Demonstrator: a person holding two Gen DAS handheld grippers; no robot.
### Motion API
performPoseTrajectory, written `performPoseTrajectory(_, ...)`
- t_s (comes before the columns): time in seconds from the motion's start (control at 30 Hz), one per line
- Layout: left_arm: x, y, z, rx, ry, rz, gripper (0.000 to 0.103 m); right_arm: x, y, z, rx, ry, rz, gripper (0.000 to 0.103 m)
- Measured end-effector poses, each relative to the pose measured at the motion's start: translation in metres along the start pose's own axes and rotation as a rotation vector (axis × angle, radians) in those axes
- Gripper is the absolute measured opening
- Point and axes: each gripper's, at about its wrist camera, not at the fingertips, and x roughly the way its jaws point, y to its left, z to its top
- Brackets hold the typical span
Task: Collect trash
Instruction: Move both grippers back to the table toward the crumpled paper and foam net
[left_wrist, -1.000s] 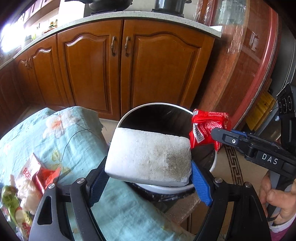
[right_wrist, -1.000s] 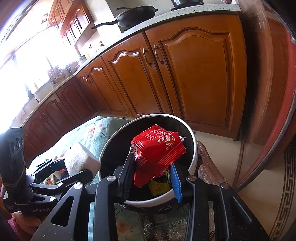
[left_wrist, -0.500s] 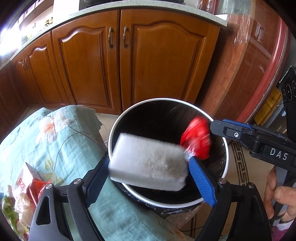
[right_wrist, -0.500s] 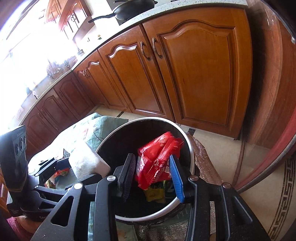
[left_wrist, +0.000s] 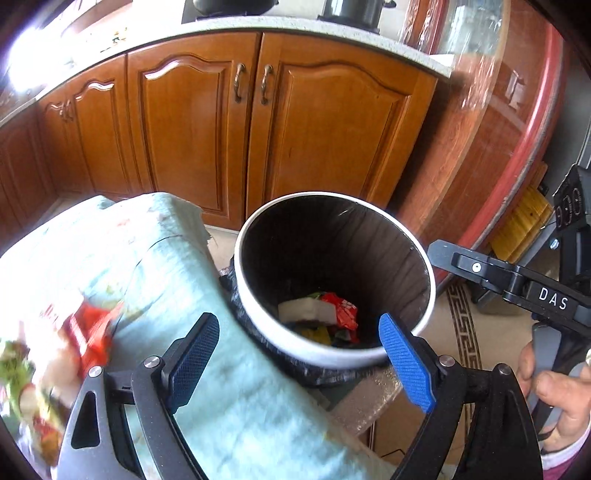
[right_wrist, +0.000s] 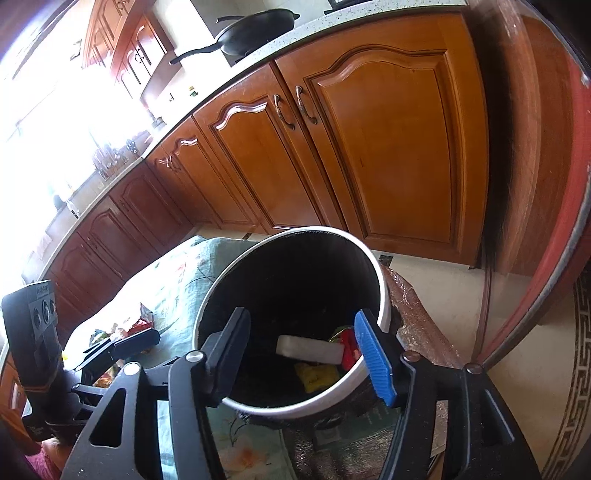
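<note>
A round white bin (left_wrist: 426, 266) with a black liner stands at the table's end; it also shows in the right wrist view (right_wrist: 382, 280). Inside lie a white foam block (left_wrist: 304, 310) (right_wrist: 308, 349) and a red wrapper (left_wrist: 341, 308) (right_wrist: 349, 350) on other yellow and green scraps. My left gripper (left_wrist: 299, 356) is open and empty, just short of the bin's near rim. My right gripper (right_wrist: 304, 356) is open and empty, over the bin's near rim. More wrappers (left_wrist: 88, 332) lie blurred on the cloth at the left; they also show in the right wrist view (right_wrist: 131, 326).
A pale blue-green floral cloth (left_wrist: 147, 258) covers the table. Wooden kitchen cabinets (left_wrist: 258, 125) stand behind the bin, with a black pan (right_wrist: 258, 31) on the counter. A red-edged round table (left_wrist: 517, 147) is at the right. Tiled floor with a patterned border (left_wrist: 461, 332) lies below.
Both grippers opened. The white foam block left my left gripper and the red wrapper left my right gripper; both now lie in the bin. Both grippers drew back a little.
</note>
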Motion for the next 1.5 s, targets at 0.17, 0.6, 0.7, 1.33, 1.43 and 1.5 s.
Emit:
performPoseTrajectory(0.17,-0.036,0.006,-0.026,-0.008,-0.055,0.019,0.089,-0.006,0.018,-0.023,0.02,-0.006,0.035,0.074)
performPoseTrajectory(0.6,-0.125,0.054,-0.091,-0.129,-0.138,0.066,0.089,-0.005,0.078,-0.08,0.009,0.035,0.119,0.08)
performPoseTrajectory(0.7,-0.143,0.067,-0.104,-0.164,-0.157,0.072,0.089,-0.004,0.092,-0.092,-0.002,0.051,0.138,0.083)
performPoseTrajectory(1.33,-0.213,0.149,-0.159,-0.366,-0.176,0.193,0.089,0.004,0.177,-0.14,-0.102,0.081,0.29,0.1)
performPoseTrajectory(1.43,-0.212,0.16,-0.161,-0.384,-0.157,0.208,0.089,0.009,0.188,-0.142,-0.105,0.093,0.303,0.1)
performPoseTrajectory(1.5,-0.209,0.165,-0.16,-0.387,-0.143,0.211,0.089,0.016,0.195,-0.143,-0.11,0.126,0.303,0.1)
